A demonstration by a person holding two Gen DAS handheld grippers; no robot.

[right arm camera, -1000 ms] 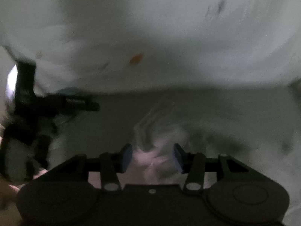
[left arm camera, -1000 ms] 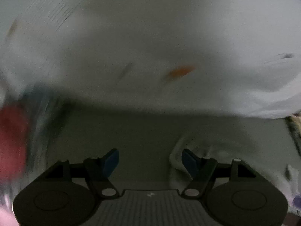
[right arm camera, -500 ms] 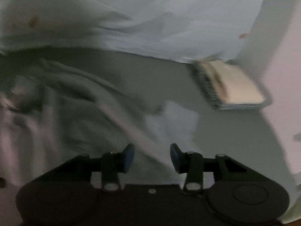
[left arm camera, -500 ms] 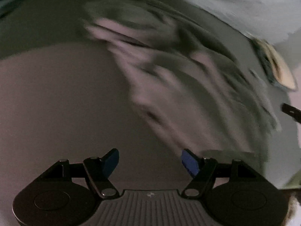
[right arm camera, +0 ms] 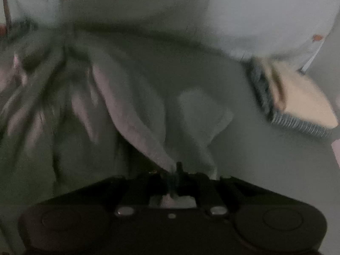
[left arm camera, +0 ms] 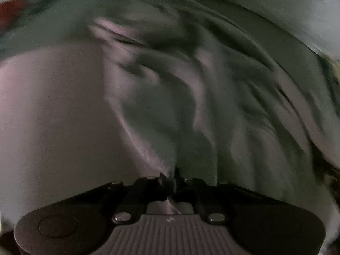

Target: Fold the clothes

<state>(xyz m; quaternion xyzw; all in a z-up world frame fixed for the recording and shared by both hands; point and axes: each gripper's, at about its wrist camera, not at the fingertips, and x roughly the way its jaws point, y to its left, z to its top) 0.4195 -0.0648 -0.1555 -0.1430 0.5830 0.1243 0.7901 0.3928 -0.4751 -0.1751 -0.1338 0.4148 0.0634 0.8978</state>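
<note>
red blur (left arm camera: 10, 14): upper left of left wrist frame, too smeared to identify
flat surface (left arm camera: 53, 127): pale, bare, fills left half of left wrist frame
garment (left arm camera: 191, 106): pale crumpled cloth, centre to right of left wrist frame, folds fanning out from the claw; in right wrist frame (right arm camera: 131, 110) it covers left and centre, a pinkish hem running down to the claw
white sheet (right arm camera: 255, 17): top of right wrist frame, small orange specks on it; overhangs the far edge of the garment
folded stack (right arm camera: 297, 99): right of right wrist frame, cream piece on top of a grey ribbed one; lies apart from the garment, upper end tucked under the white sheet
obstruction: nothing between either claw and the cloth; both frames motion-blurred
left gripper (left arm camera: 170, 180): bottom centre, jaws just snapped closed, pads together with a thin pinch of garment edge between them
right gripper (right arm camera: 175, 178): bottom centre, jaws just closed too, pads meet on the garment's hem, cloth bunching up from the pinch
</note>
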